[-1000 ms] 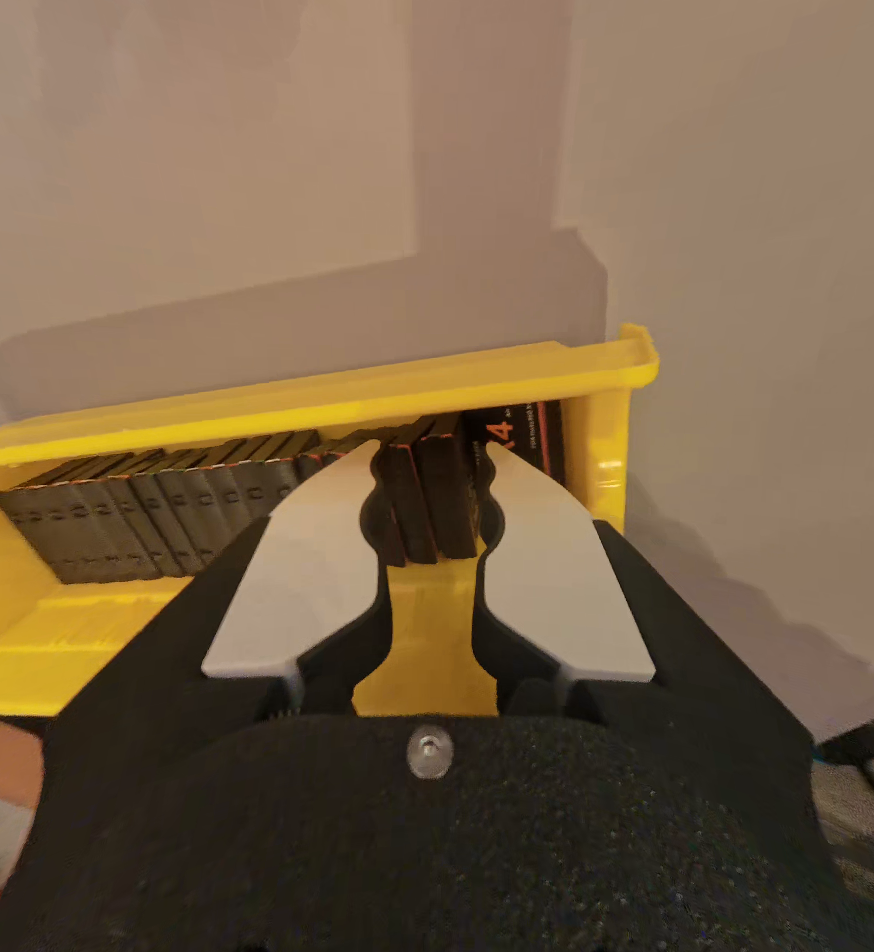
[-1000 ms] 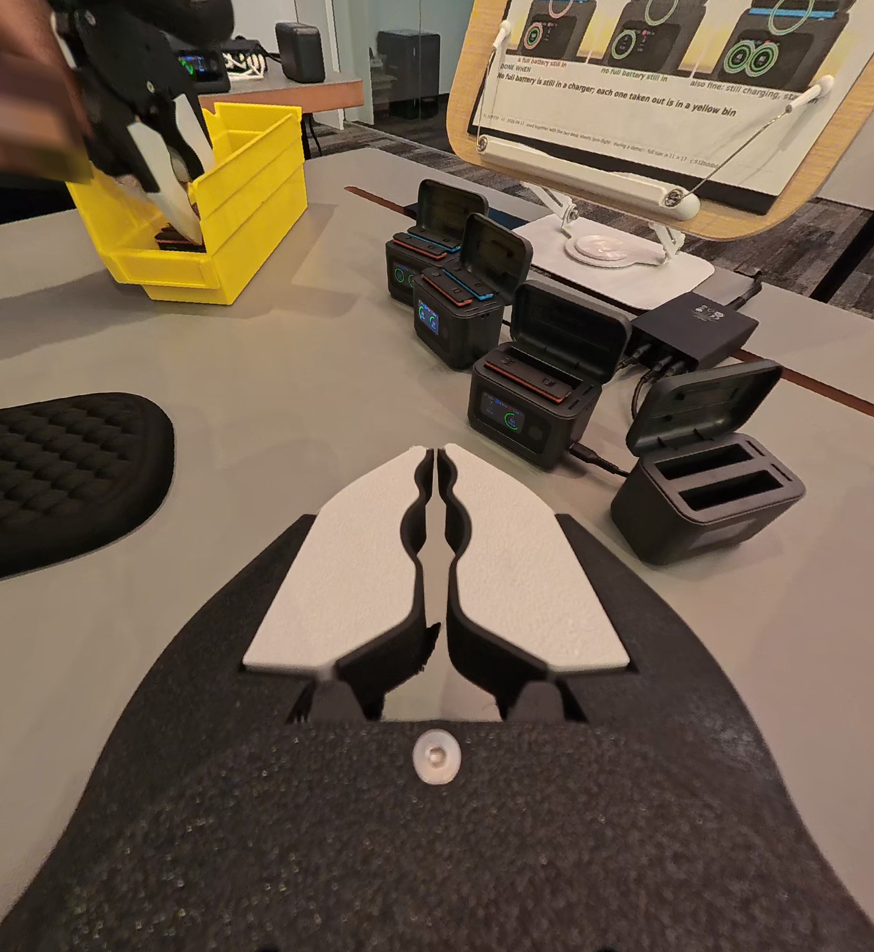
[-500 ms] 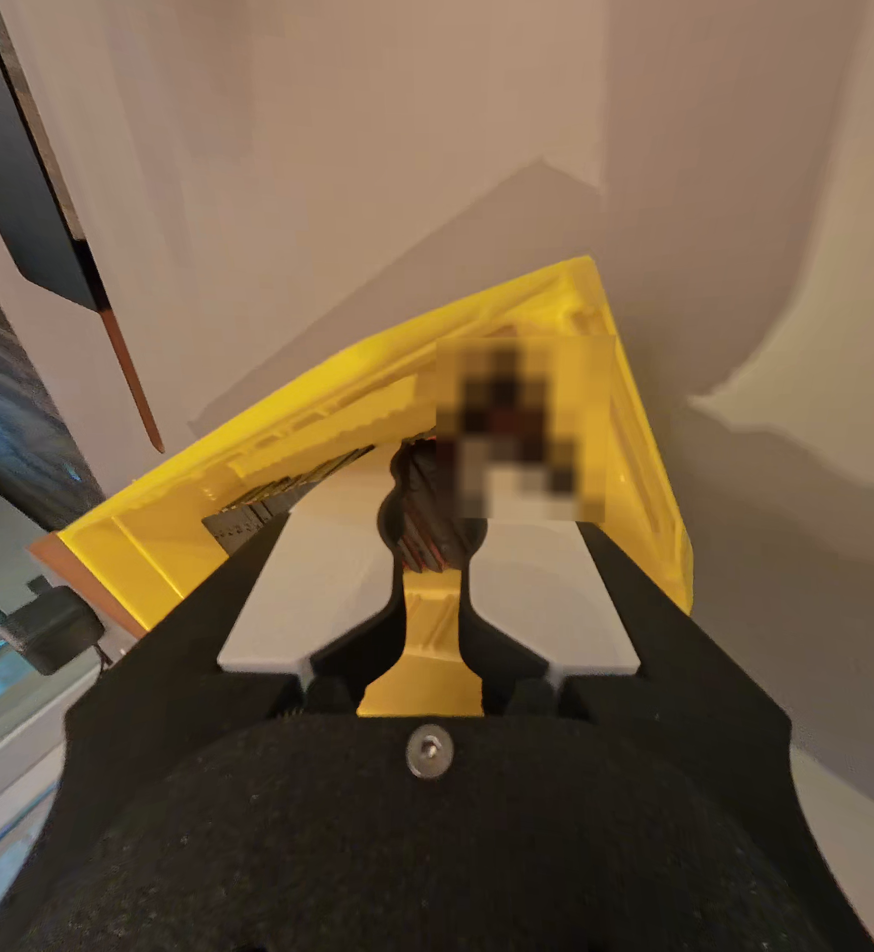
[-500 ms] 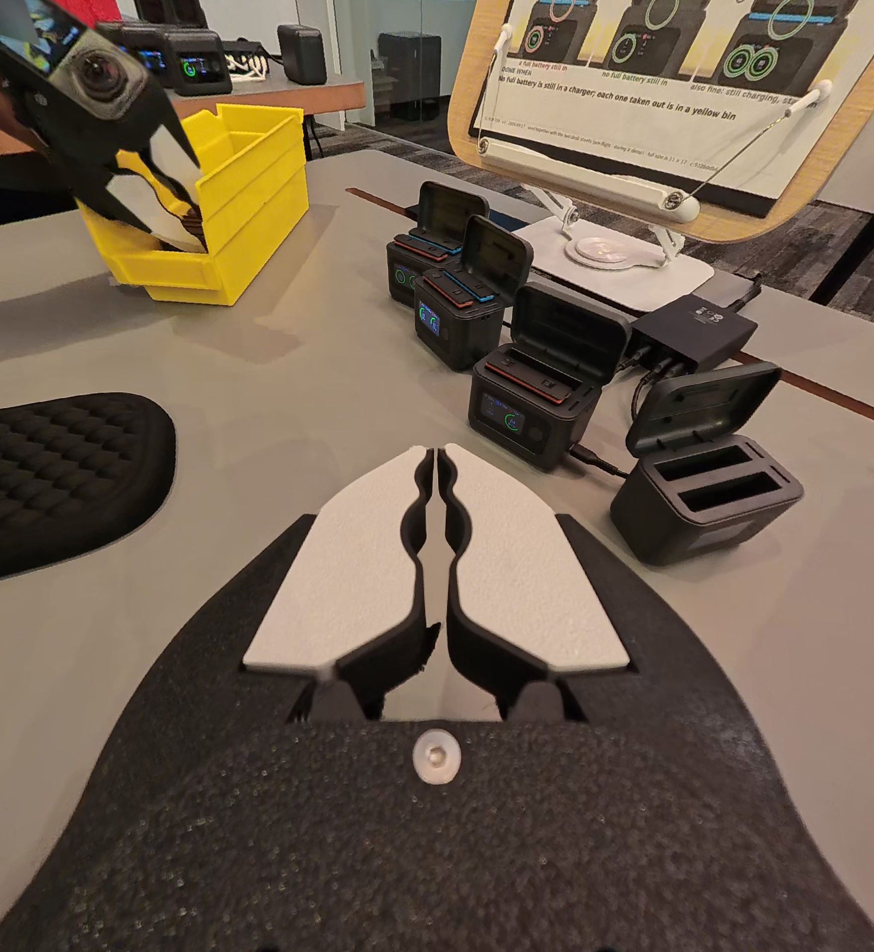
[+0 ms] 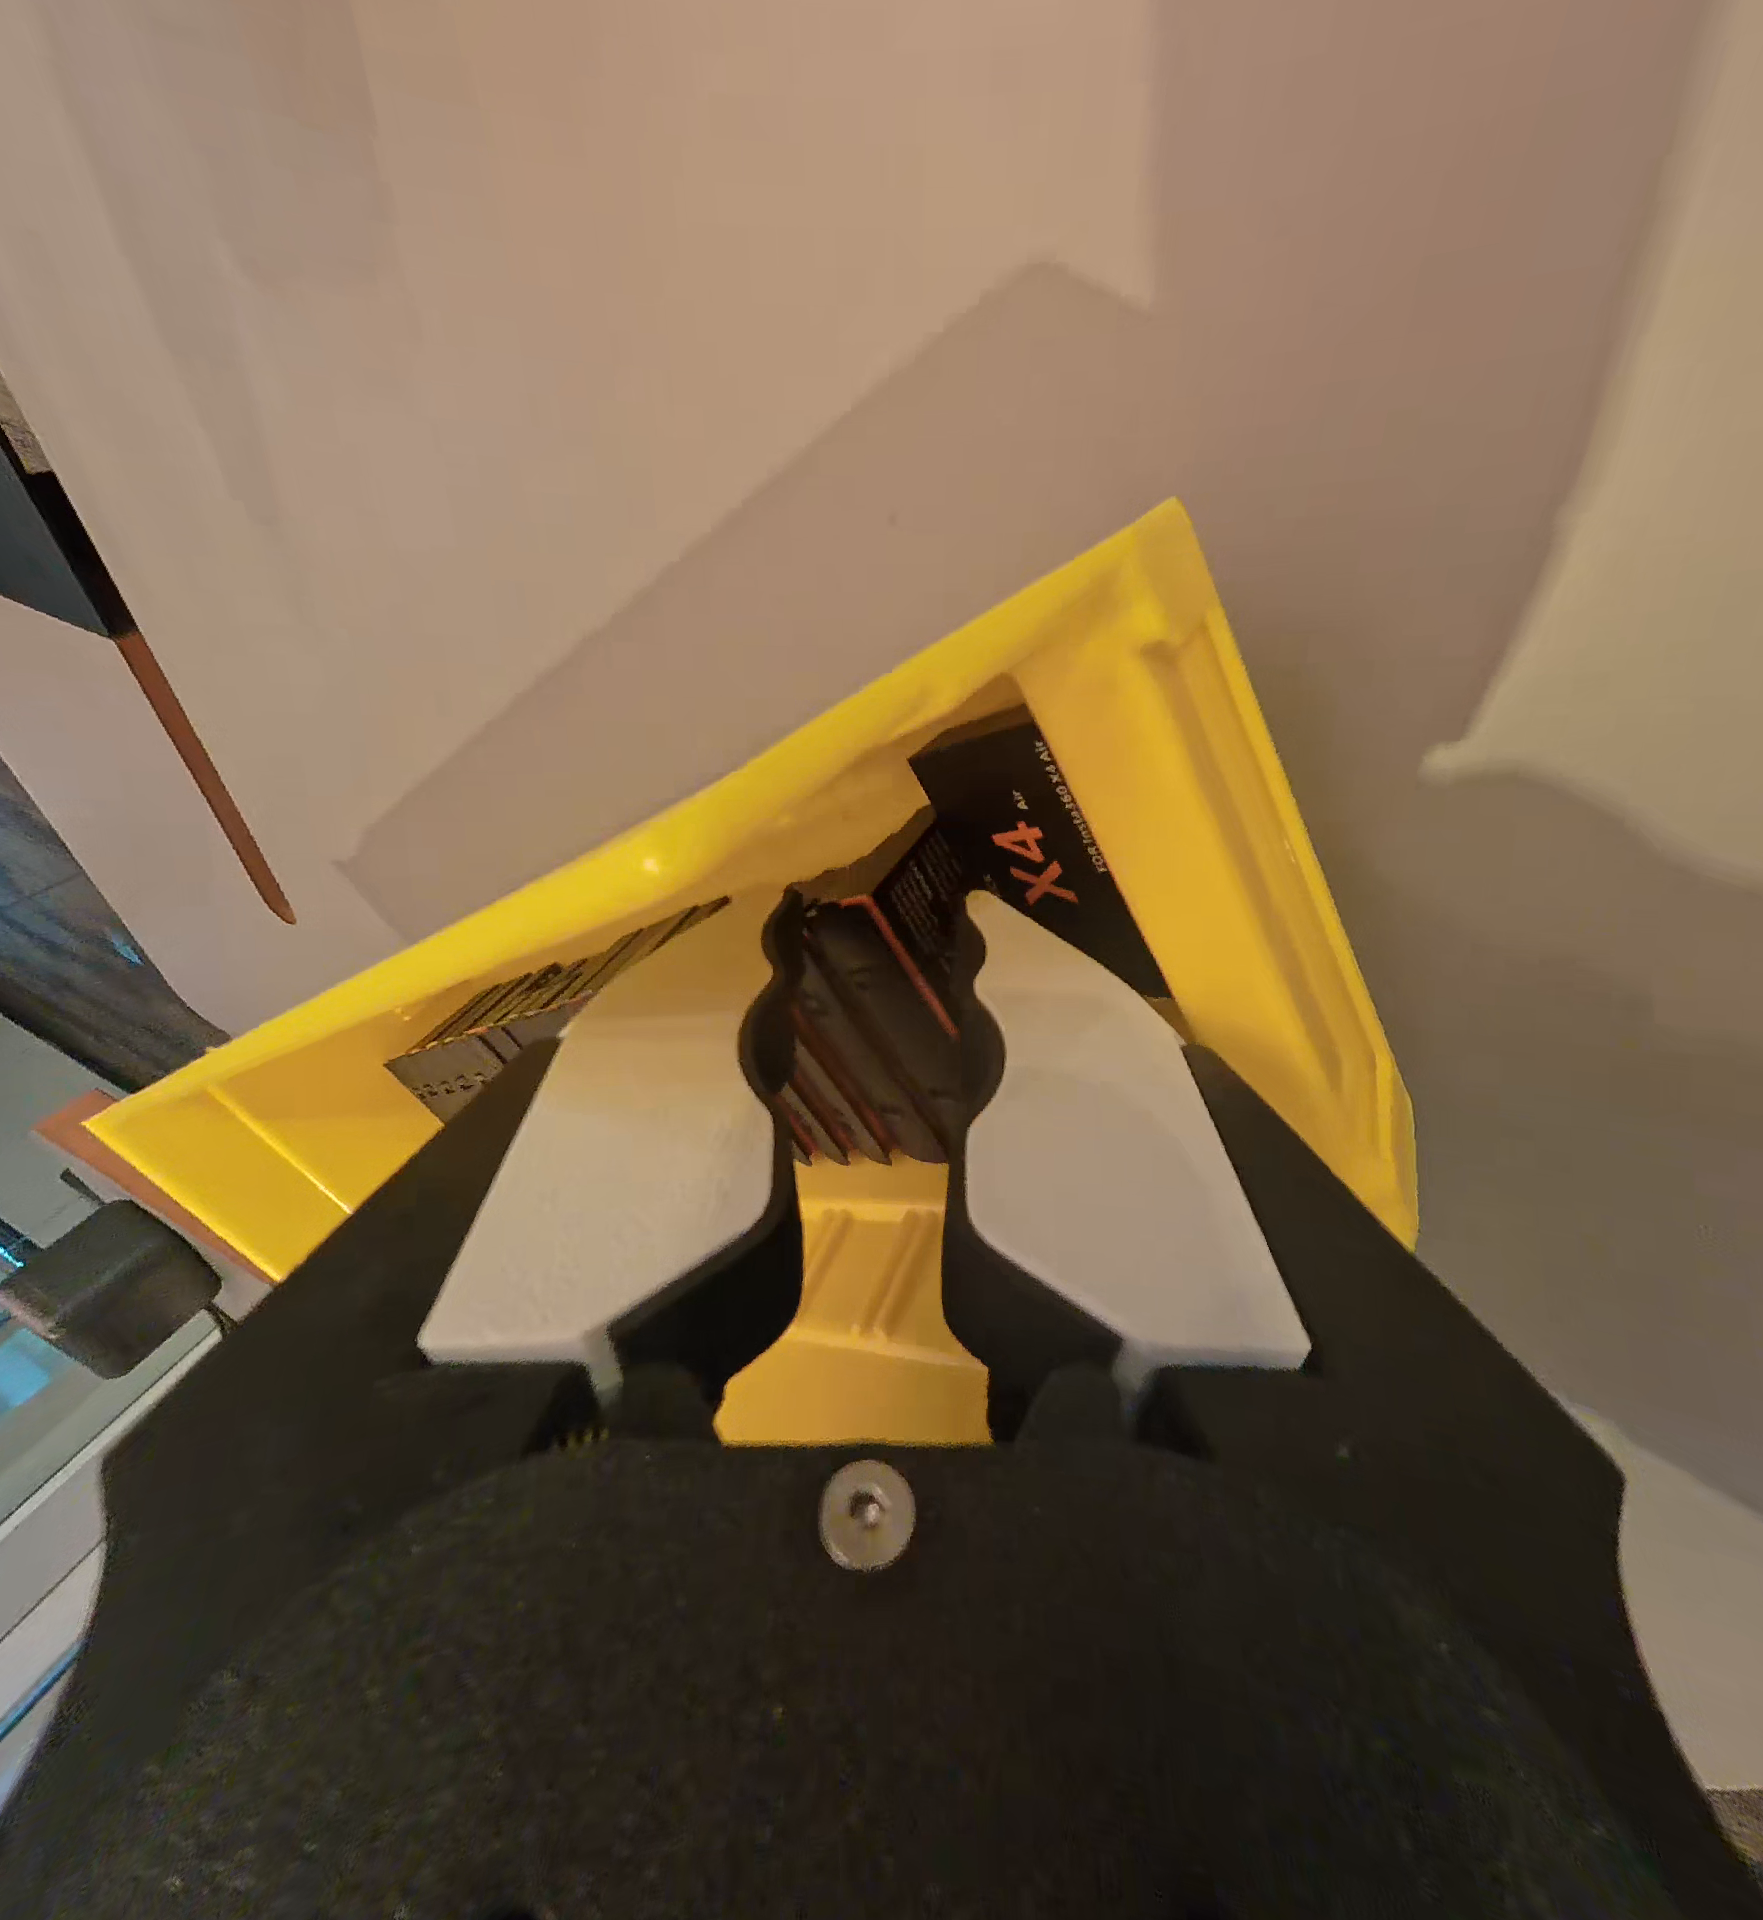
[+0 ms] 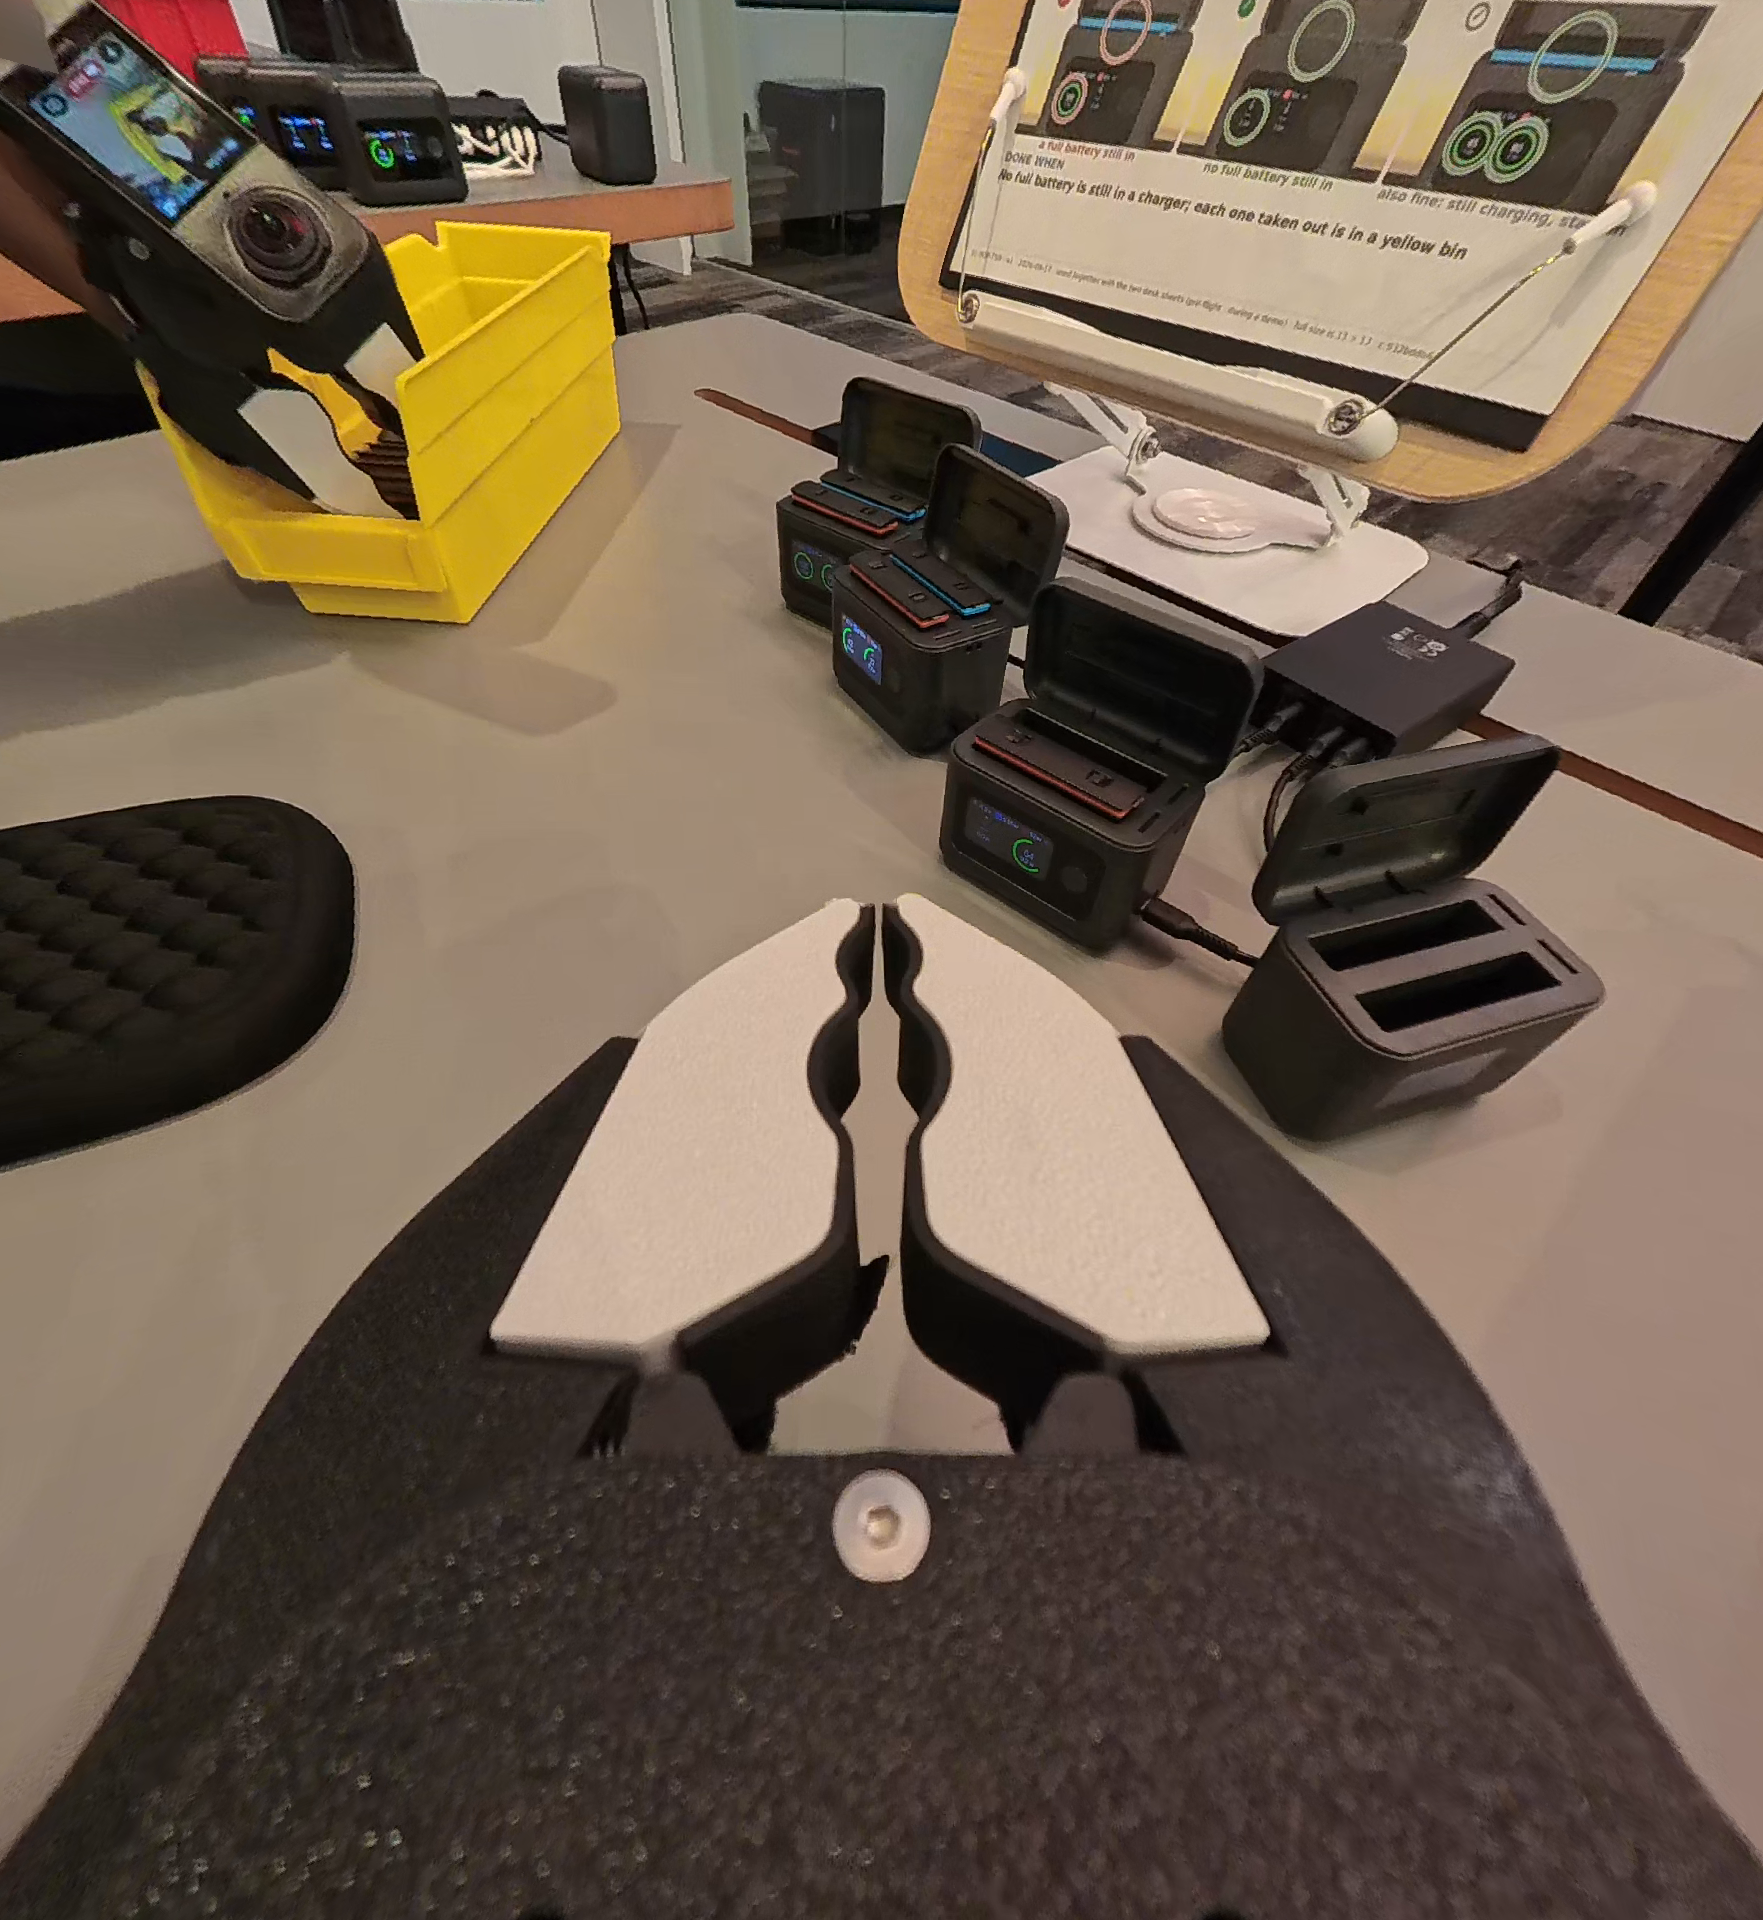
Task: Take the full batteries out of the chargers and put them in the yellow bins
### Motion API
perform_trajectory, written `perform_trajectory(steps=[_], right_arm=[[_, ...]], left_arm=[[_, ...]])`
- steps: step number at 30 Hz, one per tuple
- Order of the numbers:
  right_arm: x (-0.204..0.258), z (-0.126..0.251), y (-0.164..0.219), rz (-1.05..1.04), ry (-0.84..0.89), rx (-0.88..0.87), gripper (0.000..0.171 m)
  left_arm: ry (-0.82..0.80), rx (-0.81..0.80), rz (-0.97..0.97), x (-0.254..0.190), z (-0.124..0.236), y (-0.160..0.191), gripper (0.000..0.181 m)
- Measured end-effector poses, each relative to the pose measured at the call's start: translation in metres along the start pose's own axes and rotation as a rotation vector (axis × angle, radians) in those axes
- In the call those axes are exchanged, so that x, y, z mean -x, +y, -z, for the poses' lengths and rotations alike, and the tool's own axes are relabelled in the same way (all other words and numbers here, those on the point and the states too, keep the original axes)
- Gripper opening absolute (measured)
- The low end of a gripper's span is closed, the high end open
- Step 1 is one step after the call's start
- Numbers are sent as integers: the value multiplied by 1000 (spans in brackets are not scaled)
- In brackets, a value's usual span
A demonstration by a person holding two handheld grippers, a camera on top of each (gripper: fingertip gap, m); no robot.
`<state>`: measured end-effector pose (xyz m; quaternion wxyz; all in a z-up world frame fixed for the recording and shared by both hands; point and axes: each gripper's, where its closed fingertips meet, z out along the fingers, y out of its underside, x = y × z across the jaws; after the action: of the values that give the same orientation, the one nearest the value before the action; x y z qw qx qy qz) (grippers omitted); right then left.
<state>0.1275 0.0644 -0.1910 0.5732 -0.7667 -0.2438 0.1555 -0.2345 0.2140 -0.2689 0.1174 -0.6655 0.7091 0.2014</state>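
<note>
Left wrist view looks down into the yellow bin (image 5: 1199,727), where the left tool (image 5: 872,914) is tipped steeply with its two white fingers (image 5: 638,1122) part-open on either side of a stack of batteries (image 5: 861,1049). Whether the pads actually press on that stack or merely straddle it I cannot tell; the gap looks about as wide as the stack. The batteries stand on edge, side by side like books, their thin red-trimmed edges facing the camera and their long axes running away from the lens toward the far corner of the bin. One more battery (image 5: 1043,862) leans flat against the bin's side wall, printed face up, and a further row (image 5: 503,1029) lies packed along the back wall. Standing them on edge probably keeps the bin compact and leaves room for more. In the right wrist view the right tool (image 6: 877,914) hovers low over the tabletop (image 6: 596,790), its fingers nearly together with only a slit between them and nothing in it, likely waiting its turn. Ahead of it sit four chargers with lids up: three chargers (image 6: 1064,810) hold batteries, while the nearest charger (image 6: 1417,997) shows two bare slots. A black pad (image 6: 108,966) lies at the left.
</note>
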Motion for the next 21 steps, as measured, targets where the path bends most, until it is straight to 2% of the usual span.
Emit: perform_trajectory(steps=[9,21], right_arm=[[0,0,-1,0,-2,-3,1],[9,-3,-1,37,-28,-4,1]], left_arm=[[29,-44,42,-1,16,-1,19],[-9,-260,251,18,62,7,16]])
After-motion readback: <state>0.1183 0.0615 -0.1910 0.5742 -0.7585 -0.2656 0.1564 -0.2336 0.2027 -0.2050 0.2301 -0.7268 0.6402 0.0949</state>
